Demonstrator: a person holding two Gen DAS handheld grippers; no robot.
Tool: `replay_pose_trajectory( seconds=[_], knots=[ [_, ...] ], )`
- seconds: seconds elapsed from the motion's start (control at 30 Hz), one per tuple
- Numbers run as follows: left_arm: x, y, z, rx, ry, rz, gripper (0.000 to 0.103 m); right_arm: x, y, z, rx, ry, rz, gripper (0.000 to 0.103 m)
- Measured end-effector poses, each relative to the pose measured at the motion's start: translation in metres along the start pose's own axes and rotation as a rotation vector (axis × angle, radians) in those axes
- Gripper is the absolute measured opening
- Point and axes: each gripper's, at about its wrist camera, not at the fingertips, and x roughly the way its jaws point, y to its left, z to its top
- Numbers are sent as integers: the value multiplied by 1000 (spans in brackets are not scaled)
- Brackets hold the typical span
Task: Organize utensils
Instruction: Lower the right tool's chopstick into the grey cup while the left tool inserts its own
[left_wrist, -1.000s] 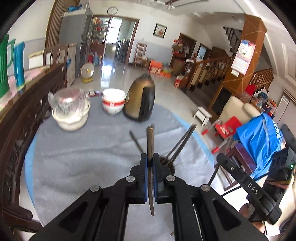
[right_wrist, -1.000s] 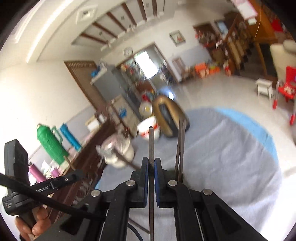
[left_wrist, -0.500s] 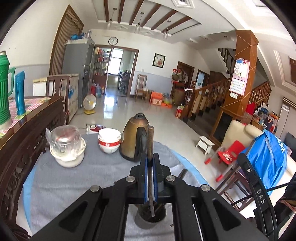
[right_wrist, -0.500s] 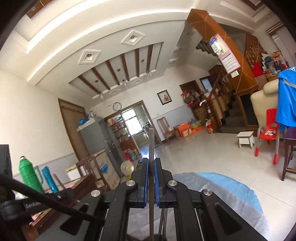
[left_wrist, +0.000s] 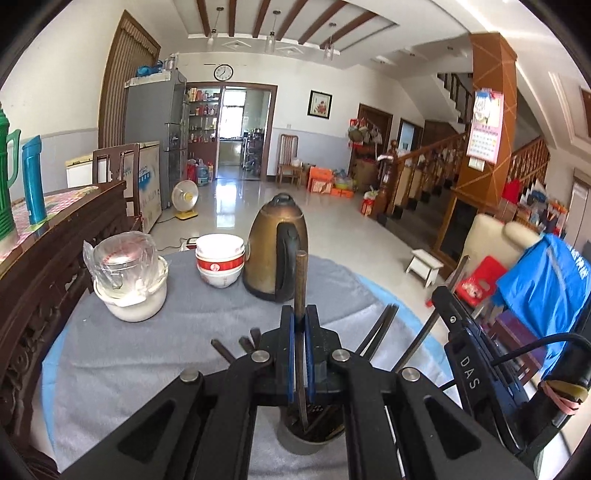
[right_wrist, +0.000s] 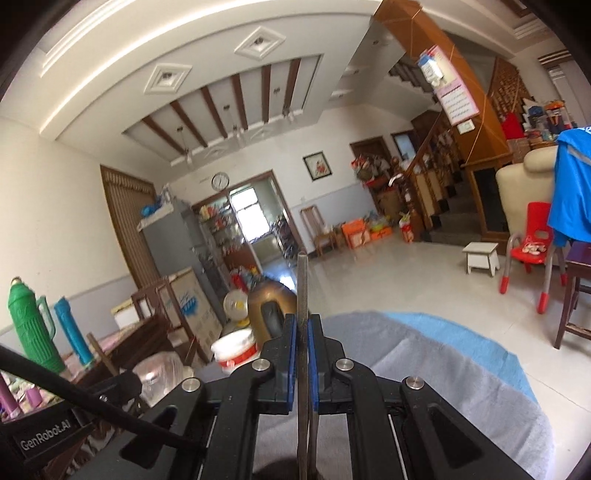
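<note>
My left gripper (left_wrist: 300, 325) is shut on a dark brown chopstick (left_wrist: 301, 280) held upright, its lower tip inside a grey utensil cup (left_wrist: 306, 441) that stands on the grey cloth right under the jaws. Several other chopsticks (left_wrist: 380, 330) lean out of the cup to the right and left. My right gripper (right_wrist: 302, 332) is shut on another dark chopstick (right_wrist: 303, 284), also upright, above the table; its lower end runs out of view at the bottom edge.
A round table with a grey cloth (left_wrist: 155, 343) carries a brass kettle (left_wrist: 277, 247), stacked red-and-white bowls (left_wrist: 220, 264) and a white bowl with wrapped glasses (left_wrist: 129, 273). A dark wooden sideboard (left_wrist: 40, 266) stands at the left. The right gripper's body (left_wrist: 476, 373) is close on the right.
Both views tilted up from the table a second ago. The left gripper has since dipped a little; its chopstick stays over the cup. Both grippers stayed shut on their chopsticks.
</note>
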Motion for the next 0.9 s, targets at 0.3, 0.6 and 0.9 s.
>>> replay_pose_trajectory(
  seconds=[0.3,0.6,0.9],
  knots=[
    [3,-4,-15,20,52,27,5,-9,-18,-17,-3,89,72,6],
    [2,-3,-19,22,76,40,6,-20,-15,-22,-23,115,90,6],
    [1,0,-23,28,98,53,8,-25,-10,-30,-45,144,110,7]
  ],
)
